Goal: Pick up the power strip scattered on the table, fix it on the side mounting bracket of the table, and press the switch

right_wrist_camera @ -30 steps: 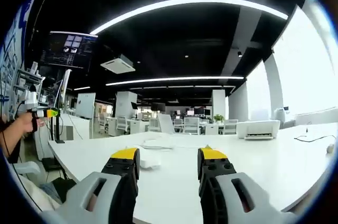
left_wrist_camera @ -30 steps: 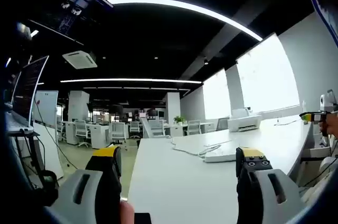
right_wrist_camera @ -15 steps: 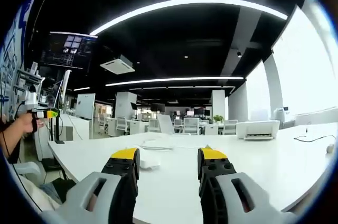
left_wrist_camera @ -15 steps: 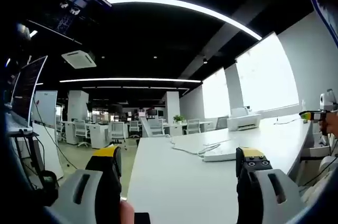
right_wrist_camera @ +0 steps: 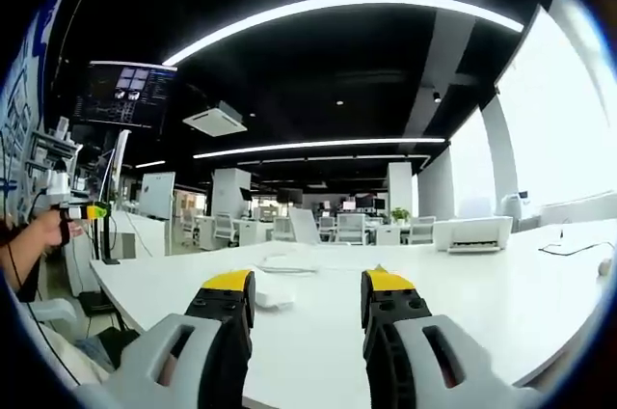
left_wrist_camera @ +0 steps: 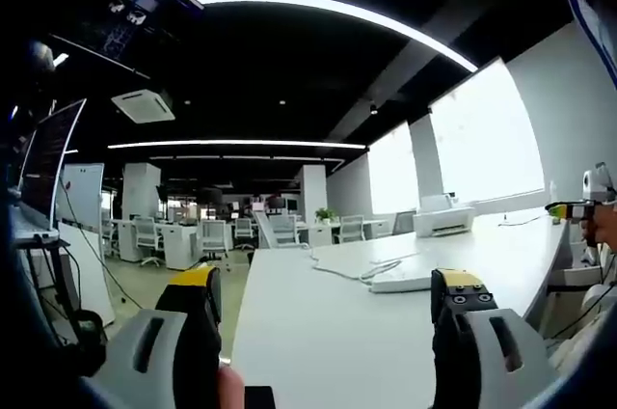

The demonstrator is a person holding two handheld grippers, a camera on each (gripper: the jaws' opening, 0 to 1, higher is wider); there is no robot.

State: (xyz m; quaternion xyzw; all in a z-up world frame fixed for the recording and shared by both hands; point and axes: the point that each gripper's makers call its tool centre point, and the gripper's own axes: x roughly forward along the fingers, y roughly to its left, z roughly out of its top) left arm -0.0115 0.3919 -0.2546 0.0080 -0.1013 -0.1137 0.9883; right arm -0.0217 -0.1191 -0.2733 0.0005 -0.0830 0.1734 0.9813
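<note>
Tongs were two, one per hand, both held level above one long white table in an open office. The left gripper had its two yellow-tipped jaws set wide apart with nothing between them; the right gripper had its pair closer but also parted, holding nothing. One white power strip lay flat on the table ahead of the left gripper, just inside its right jaw, with one white cable trailing away from it across the tabletop. In the right gripper view the same power strip sat just beyond the left jaw's tip, partly hidden by it. One white printer stood farther off, past the right jaw. One hand showed at the far left of that view.
</note>
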